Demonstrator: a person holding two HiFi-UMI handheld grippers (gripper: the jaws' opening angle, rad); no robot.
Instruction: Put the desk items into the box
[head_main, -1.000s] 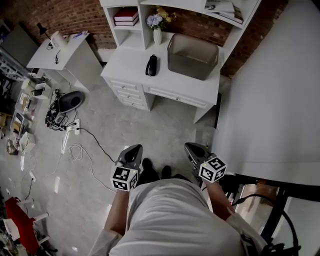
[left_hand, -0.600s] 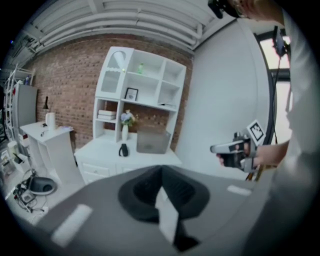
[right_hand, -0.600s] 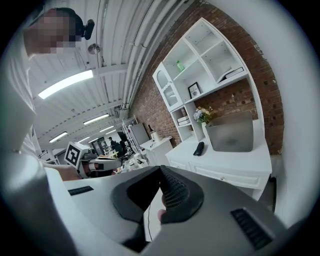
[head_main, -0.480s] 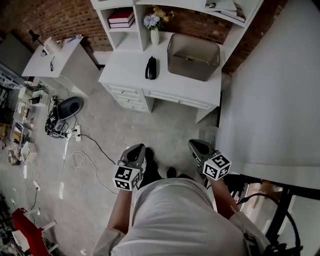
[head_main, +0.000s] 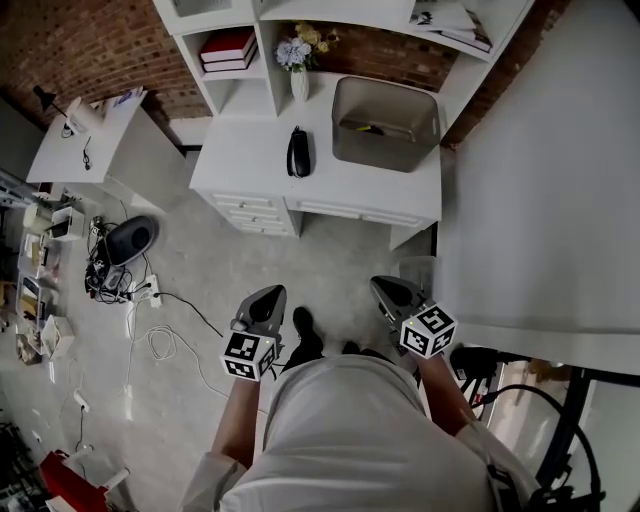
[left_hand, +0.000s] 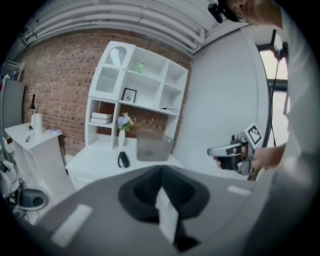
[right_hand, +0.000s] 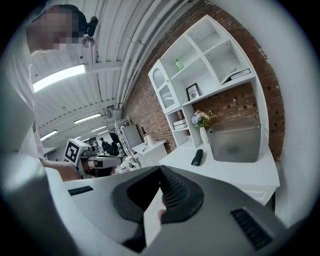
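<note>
- The left tongs (head_main: 266, 296) are closed tip to tip with nothing between them. The left gripper view shows the two dark pads meeting at a point.
- The right tongs (head_main: 388, 288) are likewise closed and empty, their ribbed pads pressed together in the right gripper view.
- Both tongs are held out in front of the person's waist, side by side and tilted a little downward. They are well apart from the white surface (head_main: 250, 165), so nothing is within reach; this looks like a carrying posture for the walk up to it.
- The box (head_main: 385, 152) is a grey translucent bin standing upright on the right part of the surface, against the shelf unit. Its top is open, so things can be dropped straight in. Something small and yellowish (head_main: 366, 128) already lies inside; I cannot tell what it is.
- The thing left to pack seems to be the black oblong item (head_main: 298, 152), perhaps a stapler. It lies flat on the surface, left of the box and apart from it, with bare surface around it.
- A white vase of flowers (head_main: 299, 78) stands behind the black item at the shelf's foot, and red books (head_main: 228, 47) lie on a shelf above. These look like fixtures rather than things to pack.
- My judgement: the task is partly done, with the black item the next target. The tongs must be opened before they arrive. The left pair is nearer the item's side, while the right pair faces the box.
- The vase is the risk, since a high reach over the item could knock it.
</note>
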